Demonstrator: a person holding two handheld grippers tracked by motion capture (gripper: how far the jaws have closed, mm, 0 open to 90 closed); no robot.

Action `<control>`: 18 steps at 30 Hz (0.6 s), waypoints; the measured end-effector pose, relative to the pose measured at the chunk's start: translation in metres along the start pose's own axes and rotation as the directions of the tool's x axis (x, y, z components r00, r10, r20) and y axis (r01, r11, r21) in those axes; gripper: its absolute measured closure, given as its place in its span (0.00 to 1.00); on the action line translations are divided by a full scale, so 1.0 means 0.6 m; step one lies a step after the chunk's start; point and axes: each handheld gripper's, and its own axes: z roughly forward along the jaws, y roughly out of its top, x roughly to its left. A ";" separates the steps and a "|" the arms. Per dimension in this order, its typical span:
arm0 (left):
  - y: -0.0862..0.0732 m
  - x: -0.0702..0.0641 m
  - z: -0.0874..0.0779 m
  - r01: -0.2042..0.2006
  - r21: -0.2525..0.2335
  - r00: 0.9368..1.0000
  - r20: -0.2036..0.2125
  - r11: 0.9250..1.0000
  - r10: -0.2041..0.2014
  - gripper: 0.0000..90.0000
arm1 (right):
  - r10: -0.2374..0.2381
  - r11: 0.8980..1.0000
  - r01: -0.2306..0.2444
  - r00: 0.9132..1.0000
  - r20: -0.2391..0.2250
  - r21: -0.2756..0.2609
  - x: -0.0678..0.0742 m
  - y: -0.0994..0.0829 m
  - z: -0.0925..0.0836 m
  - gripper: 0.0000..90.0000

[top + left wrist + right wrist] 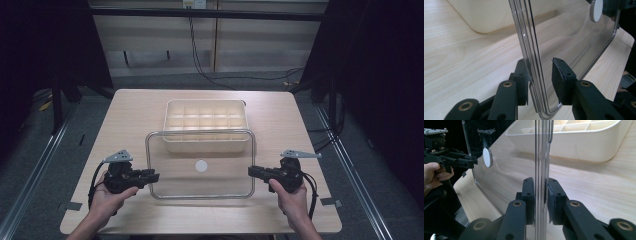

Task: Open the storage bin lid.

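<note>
**Clear lid held at both side edges over the tabletop**

We see a light wooden tabletop (125, 115) with rounded corners, its surface running from the near edge, where our forearms come in, to the far edge by the wall.

On the far half, about centred, sits a cream tray (206, 125) divided into small compartments. In the right hand-held gripper's view its rounded wall (584, 147) stands just beyond the lid; in the left one's view a corner of it (484, 17) shows at the top.

Nearer to us than the tray is the lid (200, 165), a clear rectangular panel with a rounded, ridged rim. Its far edge overlaps the tray's near wall in the high view, and its near edge is well inside the tabletop's near edge. Whether it rests on the tray or is lifted clear of it, we cannot tell.

The left hand-held gripper (150, 176) is at the lid's left edge. In its own view (540, 77) the rim passes between the jaws, against the left pad with a gap at the right pad, so it is not clenched.

The right hand-held gripper (254, 172) meets the lid's right edge, and in its own view (540, 195) both pads press the rim (541, 157): it grasps the lid.

A small white disc (201, 165) sits at the lid's centre.
</note>
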 end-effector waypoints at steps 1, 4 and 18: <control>-0.003 0.000 -0.002 0.001 0.005 1.000 -0.002 1.000 -0.001 0.74 | 0.002 1.000 -0.002 1.000 -0.005 0.006 0.003 -0.005 0.000 0.87; -0.009 -0.005 -0.007 0.001 0.008 1.000 -0.006 1.000 -0.001 0.74 | 0.003 1.000 -0.003 1.000 -0.003 0.017 0.007 -0.010 0.000 0.87; -0.038 -0.020 -0.013 0.003 0.031 1.000 -0.001 1.000 -0.003 0.73 | 0.000 1.000 0.000 1.000 0.014 0.013 0.035 -0.048 -0.014 0.87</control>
